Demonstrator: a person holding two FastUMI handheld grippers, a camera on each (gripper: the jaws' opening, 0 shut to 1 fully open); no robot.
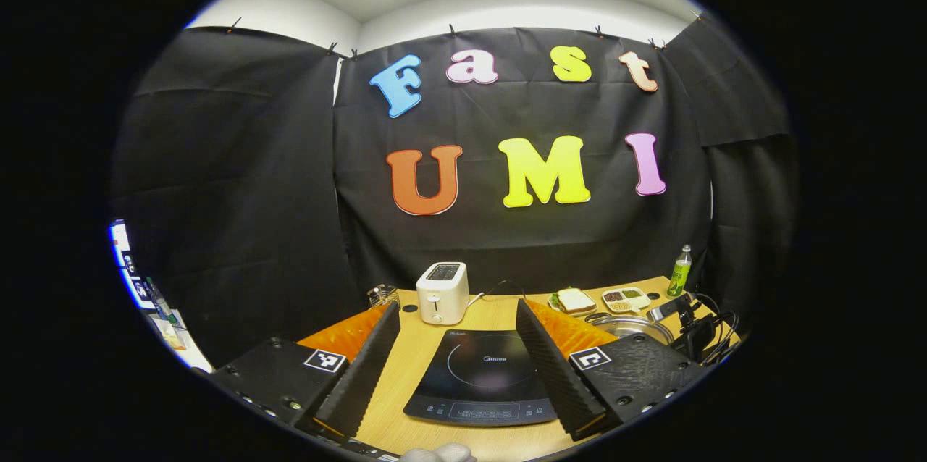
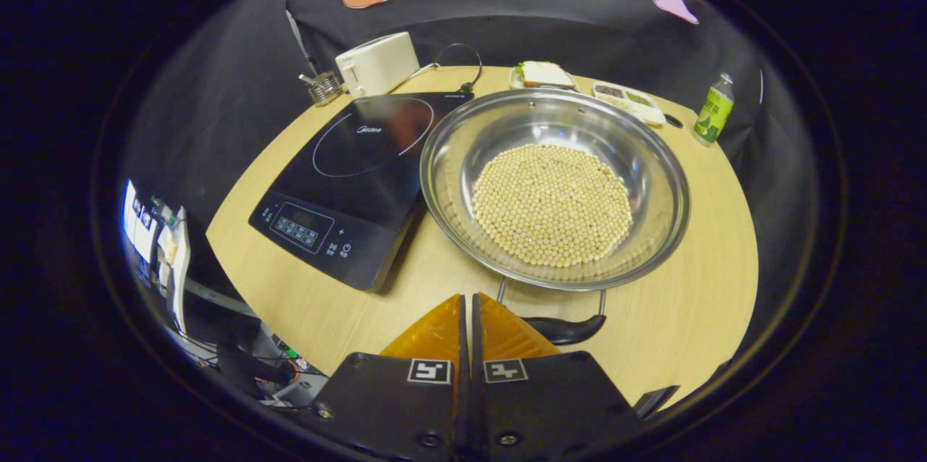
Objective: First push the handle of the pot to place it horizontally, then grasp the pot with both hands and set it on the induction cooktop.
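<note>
Wooden table (image 2: 695, 245): left tongs (image 1: 458, 346) wide open (empty); right tongs (image 2: 468, 324) closed beside pot (image 2: 554, 190) handle (image 2: 568, 330).

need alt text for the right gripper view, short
A steel pot holding pale beans sits on a wooden table just right of a black induction cooktop. The right gripper, shut, hovers by the pot's near handle. A white toaster stands behind.

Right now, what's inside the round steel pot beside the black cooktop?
The round steel pot holds a layer of small pale beans covering its middle; the floor under them is hidden, the bare sloping wall shows.
</note>
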